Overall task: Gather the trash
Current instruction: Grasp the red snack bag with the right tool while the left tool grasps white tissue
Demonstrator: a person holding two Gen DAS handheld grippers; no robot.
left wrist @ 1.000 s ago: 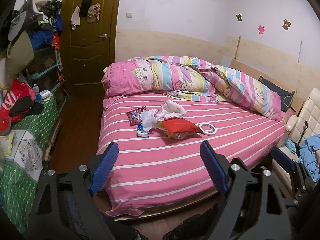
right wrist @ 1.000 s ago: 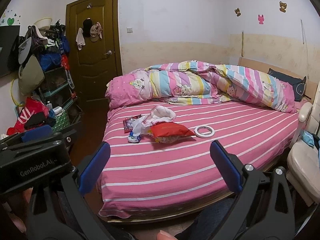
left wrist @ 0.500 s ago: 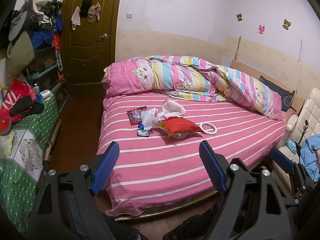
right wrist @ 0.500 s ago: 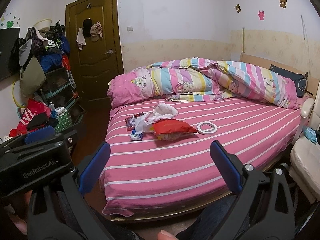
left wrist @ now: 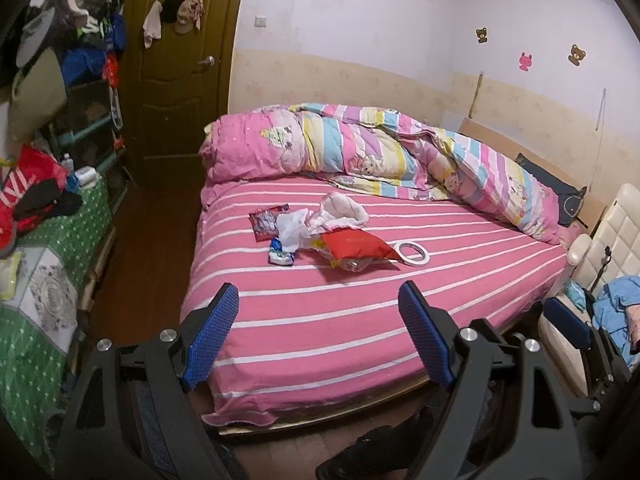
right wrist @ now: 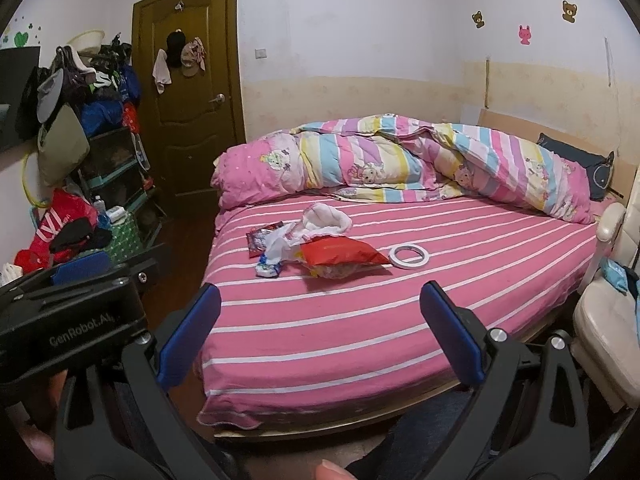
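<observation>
Trash lies in a cluster on the pink striped bed [left wrist: 320, 320] [right wrist: 360, 332]: a red snack bag [left wrist: 356, 246] [right wrist: 340, 254], a crumpled white plastic bag [left wrist: 292, 228] [right wrist: 280, 244], a small red wrapper [left wrist: 266, 222] [right wrist: 262, 236], a blue-white wrapper [left wrist: 280, 257] [right wrist: 268, 270] and a white tape ring [left wrist: 412, 252] [right wrist: 409, 257]. A white-pink cloth [left wrist: 344, 212] [right wrist: 326, 218] lies behind them. My left gripper [left wrist: 316, 332] and right gripper [right wrist: 320, 328] are both open and empty, held well short of the bed's near edge.
A rolled striped quilt [left wrist: 380, 152] lies along the far side of the bed. A cluttered shelf and a green-covered table [left wrist: 44, 264] stand on the left, a brown door [left wrist: 176, 80] behind. A cream chair [right wrist: 608, 320] stands on the right.
Both grippers have drifted slightly toward the bed, so the view shifts a little. Nothing on the bed has moved.
</observation>
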